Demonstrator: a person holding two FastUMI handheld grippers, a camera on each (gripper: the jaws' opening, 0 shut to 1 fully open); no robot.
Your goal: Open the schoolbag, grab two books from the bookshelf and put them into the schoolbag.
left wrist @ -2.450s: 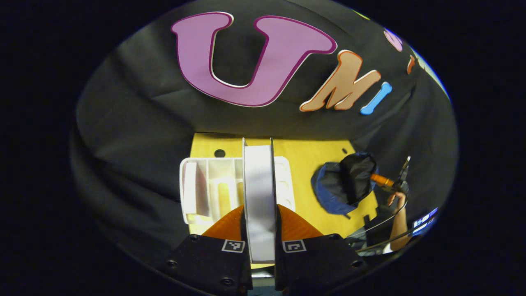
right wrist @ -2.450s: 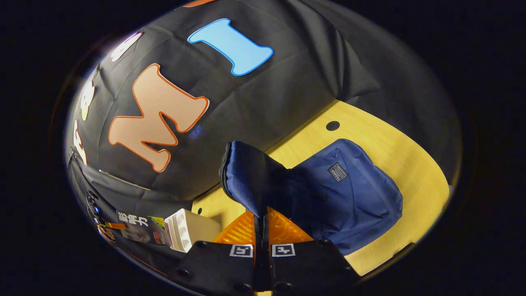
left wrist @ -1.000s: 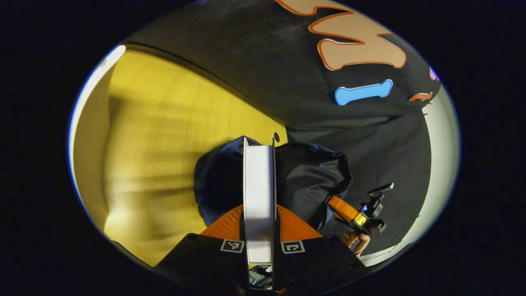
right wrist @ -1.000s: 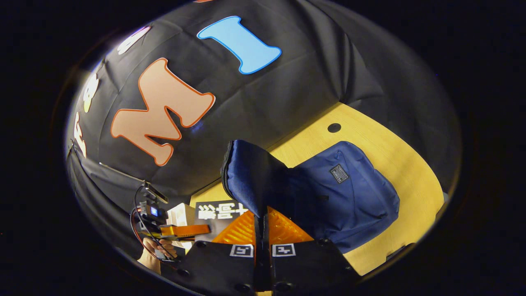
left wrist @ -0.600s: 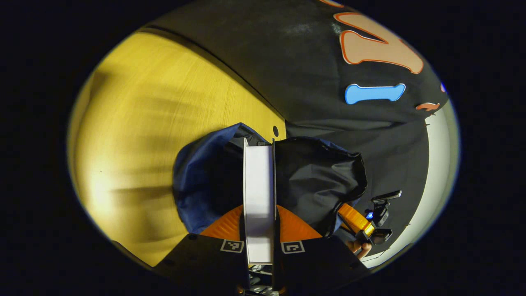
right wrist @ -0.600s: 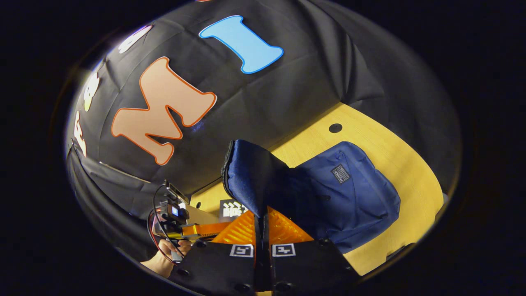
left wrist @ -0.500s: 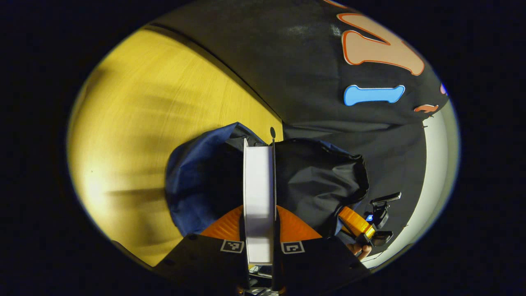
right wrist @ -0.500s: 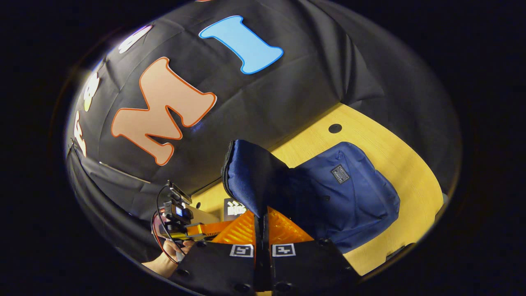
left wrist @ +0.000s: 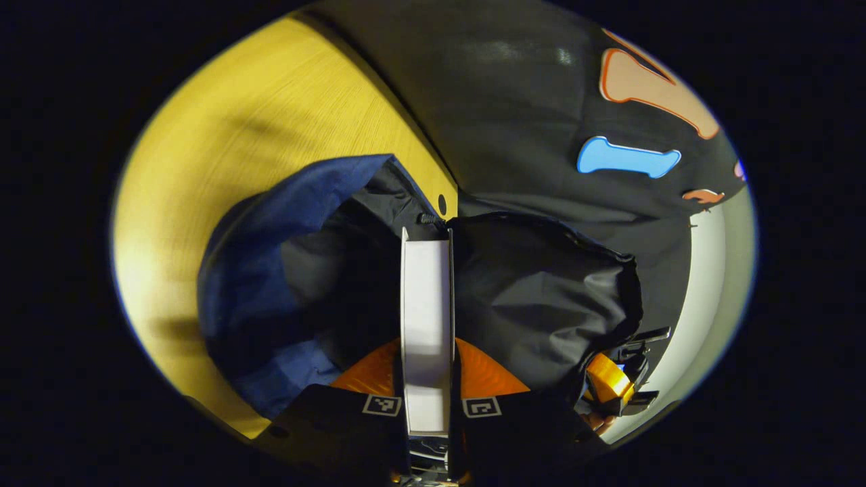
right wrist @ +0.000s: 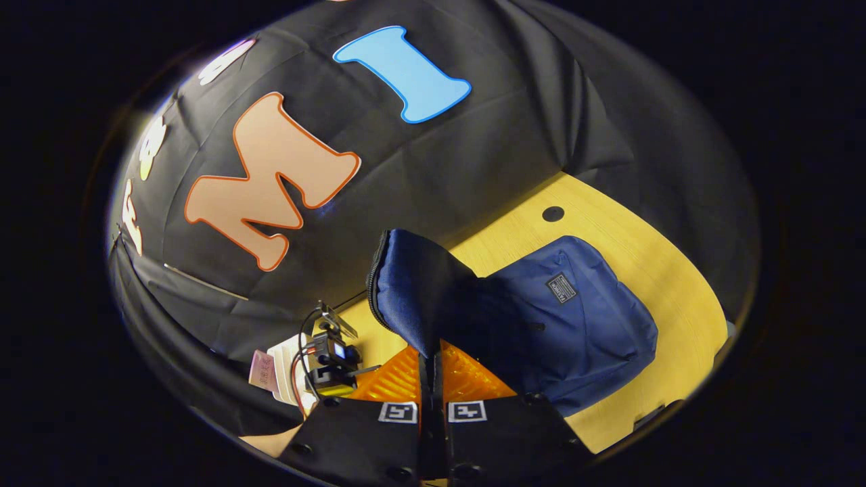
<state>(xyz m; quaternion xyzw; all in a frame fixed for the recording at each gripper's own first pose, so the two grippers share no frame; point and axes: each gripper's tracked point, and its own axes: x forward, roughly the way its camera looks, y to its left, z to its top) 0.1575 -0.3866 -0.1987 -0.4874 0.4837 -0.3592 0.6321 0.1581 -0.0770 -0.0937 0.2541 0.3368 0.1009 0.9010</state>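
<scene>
Gripping a white-paged book (left wrist: 426,297) edge-on, the left gripper (left wrist: 426,368) holds it at the open mouth of the blue schoolbag (left wrist: 270,270); the right gripper (right wrist: 431,368) pinches the bag's raised flap (right wrist: 413,297) on the yellow table (right wrist: 649,237).

The book's (left wrist: 426,318) covers are being hidden edge-on; the schoolbag's (left wrist: 284,270) depths are being lost in shadow; the bookshelf (right wrist: 281,355) is being largely blocked.

Matt blue cloth schoolbag (right wrist: 575,318), smooth paper book (left wrist: 425,304), wood-grain table (right wrist: 676,284).
</scene>
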